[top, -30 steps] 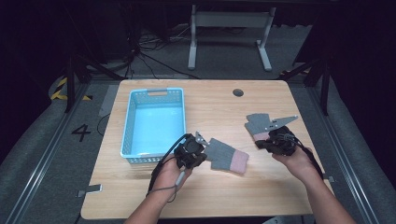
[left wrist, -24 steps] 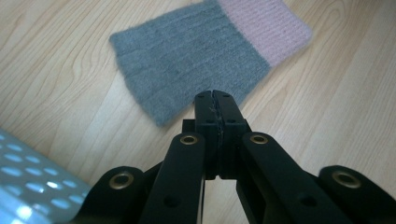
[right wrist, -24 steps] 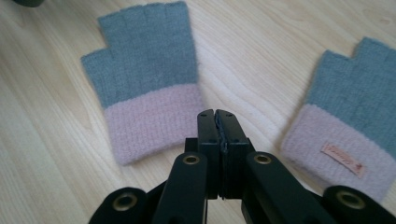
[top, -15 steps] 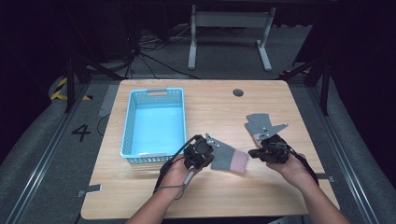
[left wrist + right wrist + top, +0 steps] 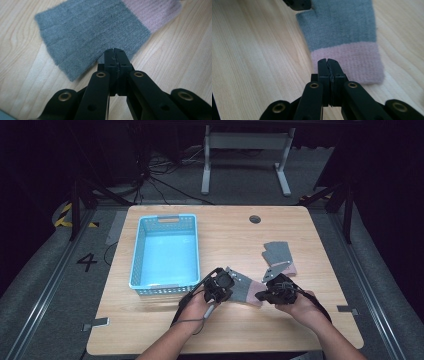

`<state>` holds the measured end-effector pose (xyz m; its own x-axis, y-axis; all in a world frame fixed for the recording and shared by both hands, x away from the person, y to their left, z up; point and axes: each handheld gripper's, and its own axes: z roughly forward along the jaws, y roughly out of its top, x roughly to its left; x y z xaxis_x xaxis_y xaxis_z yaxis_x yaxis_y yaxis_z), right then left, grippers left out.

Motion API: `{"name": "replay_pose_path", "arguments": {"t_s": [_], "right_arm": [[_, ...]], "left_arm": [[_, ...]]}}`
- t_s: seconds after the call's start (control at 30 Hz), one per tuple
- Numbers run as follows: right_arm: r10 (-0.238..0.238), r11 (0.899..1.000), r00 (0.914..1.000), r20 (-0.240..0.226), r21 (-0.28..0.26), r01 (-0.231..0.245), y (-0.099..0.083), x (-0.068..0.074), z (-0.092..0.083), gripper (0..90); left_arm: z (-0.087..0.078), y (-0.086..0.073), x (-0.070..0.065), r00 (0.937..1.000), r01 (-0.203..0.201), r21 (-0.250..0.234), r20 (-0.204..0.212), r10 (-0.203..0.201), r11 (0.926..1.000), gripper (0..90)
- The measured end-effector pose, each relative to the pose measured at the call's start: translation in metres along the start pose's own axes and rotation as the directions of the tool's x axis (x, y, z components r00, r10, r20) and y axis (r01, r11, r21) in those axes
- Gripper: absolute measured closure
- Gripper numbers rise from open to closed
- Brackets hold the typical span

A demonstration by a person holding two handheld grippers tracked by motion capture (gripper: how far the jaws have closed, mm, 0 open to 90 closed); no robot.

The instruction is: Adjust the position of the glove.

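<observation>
Left claw [image 5: 115, 53], right claw [image 5: 329, 63]: both pressed together, empty, flanking our grey-pink sock [image 5: 246, 291] at counter [image 5: 220, 240] six o'clock. Second sock [image 5: 278, 255] at two o'clock. Risk: closed tips could shove fabric, bunching it.

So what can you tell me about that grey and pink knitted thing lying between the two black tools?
It looks like a knitted glove, mostly grey with a pink ribbed cuff. It lies flat on the wooden table, near the front edge, right of the blue basket. The left gripper sits at its grey edge and the right gripper at the cuff, both with jaws shut; whether they touch it is unclear.
</observation>
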<state>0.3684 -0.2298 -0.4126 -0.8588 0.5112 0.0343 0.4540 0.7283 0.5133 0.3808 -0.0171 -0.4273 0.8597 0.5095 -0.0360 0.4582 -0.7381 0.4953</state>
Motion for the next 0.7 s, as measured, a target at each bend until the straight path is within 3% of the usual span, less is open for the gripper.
{"name": "replay_pose_path", "arguments": {"t_s": [0.23, 0.47, 0.7], "right_arm": [[-0.023, 0.999, 0.9991, -0.035, 0.030, 0.024, 0.000, 0.008, 0.010, 89.5], [-0.025, 0.999, 0.9985, -0.049, 0.044, 0.027, 0.000, 0.011, 0.016, 89.5], [0.000, 0.999, 0.9988, -0.048, 0.048, 0.002, -0.003, 0.007, 0.018, 89.5]], "left_arm": [[0.005, 0.001, 0.001, 0.9996, 0.010, -0.012, -0.027, -0.010, 0.9999, 89.9], [0.012, 0.003, -0.002, 0.9999, 0.001, 0.009, -0.015, -0.001, 1.0000, 89.8], [0.014, 0.004, -0.004, 0.9999, -0.010, 0.026, -0.004, 0.010, 0.9996, 89.9]]}}
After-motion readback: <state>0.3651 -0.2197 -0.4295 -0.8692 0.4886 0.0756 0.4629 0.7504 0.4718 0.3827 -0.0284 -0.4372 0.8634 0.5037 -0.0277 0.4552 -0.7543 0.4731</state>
